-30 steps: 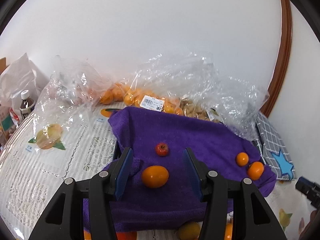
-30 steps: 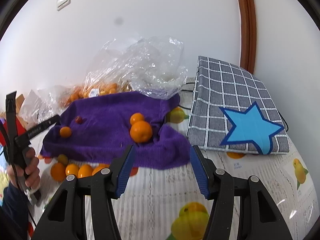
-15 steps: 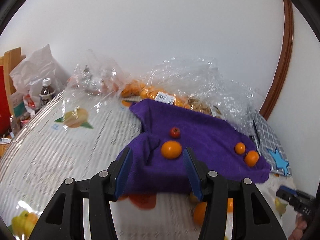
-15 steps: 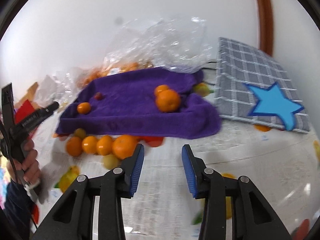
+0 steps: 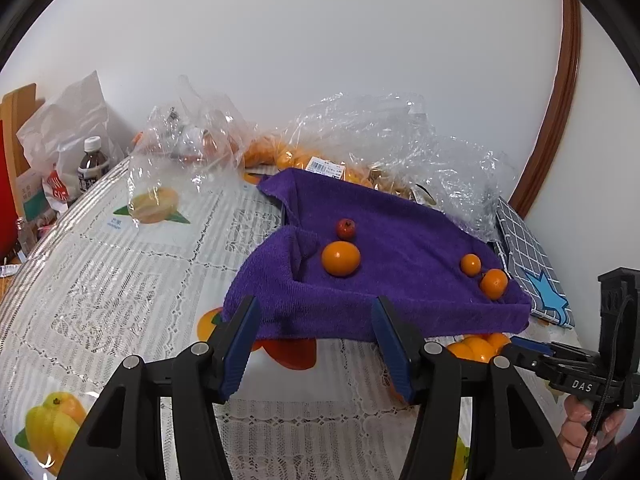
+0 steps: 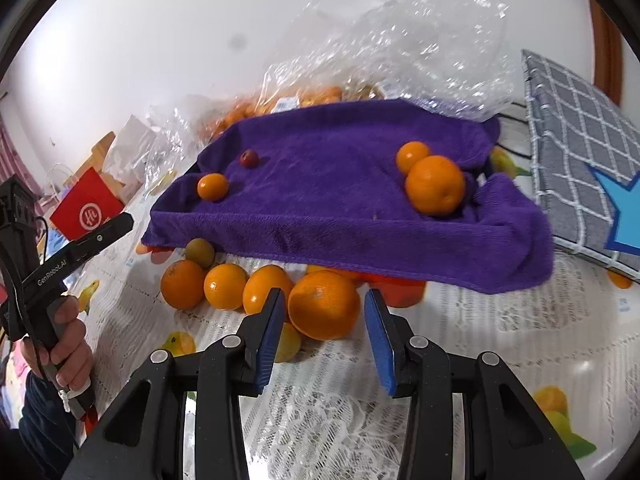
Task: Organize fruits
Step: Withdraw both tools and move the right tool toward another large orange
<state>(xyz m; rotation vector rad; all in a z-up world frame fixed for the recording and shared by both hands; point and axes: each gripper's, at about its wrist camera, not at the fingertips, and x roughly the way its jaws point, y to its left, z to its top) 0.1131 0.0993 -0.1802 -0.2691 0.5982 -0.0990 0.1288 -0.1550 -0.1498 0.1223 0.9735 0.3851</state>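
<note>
The desk (image 6: 500,344) carries a purple towel (image 6: 340,184) draped over a raised tray, four small fruits resting on top. In front of it lies a row of oranges; the biggest orange (image 6: 324,304) sits between the right tongs (image 6: 325,322), whose jaws have just been closing but do not yet touch it. It looks firm, round and apt to roll, so grip across its widest part. The left tongs (image 5: 314,346) hang released, empty, jaws just opening.
</note>
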